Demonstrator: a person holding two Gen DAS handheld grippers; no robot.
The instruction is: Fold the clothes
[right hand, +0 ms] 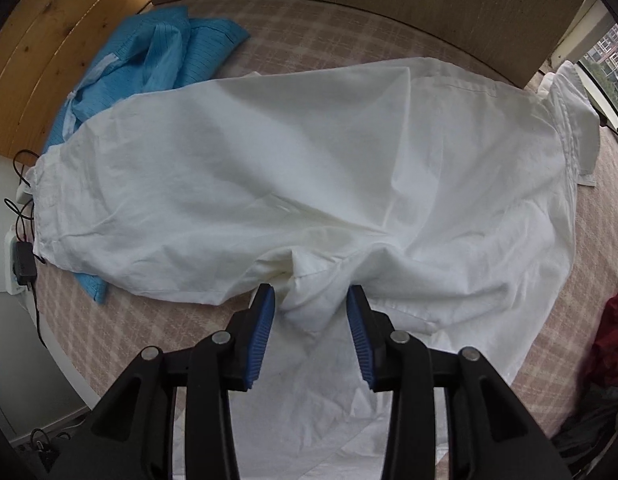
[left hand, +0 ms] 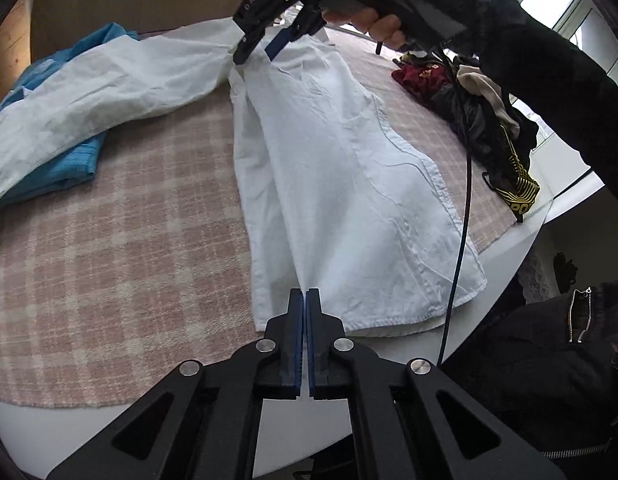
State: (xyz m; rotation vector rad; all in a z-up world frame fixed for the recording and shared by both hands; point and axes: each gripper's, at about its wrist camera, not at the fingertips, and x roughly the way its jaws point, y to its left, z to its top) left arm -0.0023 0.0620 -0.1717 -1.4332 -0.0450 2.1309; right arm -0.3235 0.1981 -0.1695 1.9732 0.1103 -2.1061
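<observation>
Left gripper [left hand: 306,300]: pads together, seemingly pinching the near hem of the white shirt [left hand: 341,184]. Shirt: laid lengthwise on the checked cloth [left hand: 121,232], body partly doubled. Right gripper [right hand: 311,312]: pads apart, bunched fabric between them at the far shoulder; sleeve [left hand: 101,92] trails left. Step judged: mid-fold; sleeve needs bringing in. Obstacles: blue garment [right hand: 157,52] under sleeve; dark clothes pile [left hand: 481,120] right.

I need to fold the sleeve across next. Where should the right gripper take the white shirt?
Grip the bunched ridge of the white shirt lying between the open right gripper, coming straight forward from the near edge. The fabric puckers upward there, so the fingers can likely close on it without digging into the checked cloth.
</observation>
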